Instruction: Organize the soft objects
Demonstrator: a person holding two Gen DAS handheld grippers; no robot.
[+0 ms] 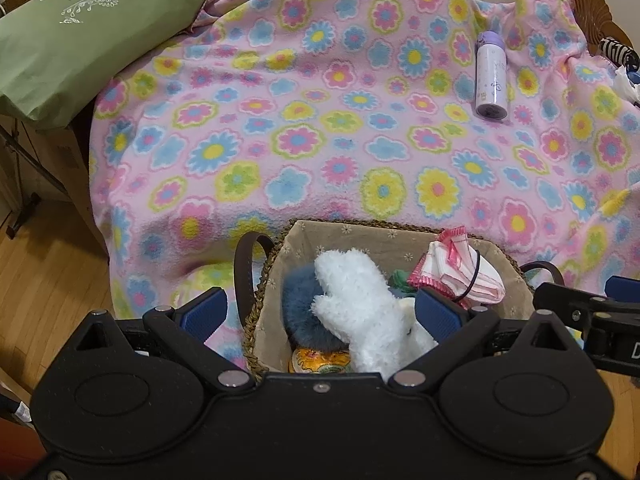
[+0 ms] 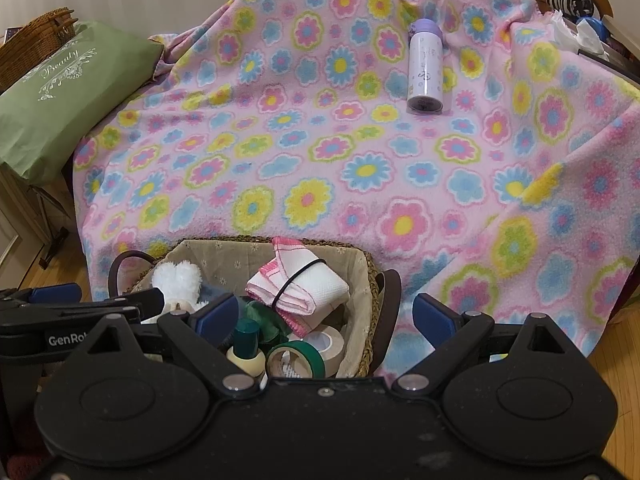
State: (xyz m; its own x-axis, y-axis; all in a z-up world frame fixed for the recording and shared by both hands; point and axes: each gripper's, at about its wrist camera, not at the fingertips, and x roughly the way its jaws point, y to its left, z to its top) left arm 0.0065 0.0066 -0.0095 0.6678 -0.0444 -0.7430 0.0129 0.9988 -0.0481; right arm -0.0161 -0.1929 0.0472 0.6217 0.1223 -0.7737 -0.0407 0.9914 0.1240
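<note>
A woven basket (image 1: 360, 236) with a beige liner stands against the front of a flowered pink blanket (image 1: 320, 120). Inside lie a white plush toy (image 1: 360, 300), a blue-grey fluffy piece (image 1: 300, 300), a green cloth (image 2: 260, 312) and a pink-edged white cloth bundle (image 2: 304, 284) tied with a black band. My left gripper (image 1: 322, 312) is open, with its fingers either side of the basket's left wall and the plush toy loose between them. My right gripper (image 2: 326, 314) is open, straddling the basket's right wall (image 2: 370, 280) with nothing gripped.
A purple bottle (image 2: 425, 68) lies on the blanket at the back right. A green pillow (image 2: 60, 96) rests at the left beside a wicker piece. Two tape rolls (image 2: 296, 356) and a green-capped bottle (image 2: 246, 344) sit in the basket's near end. Wooden floor shows at both sides.
</note>
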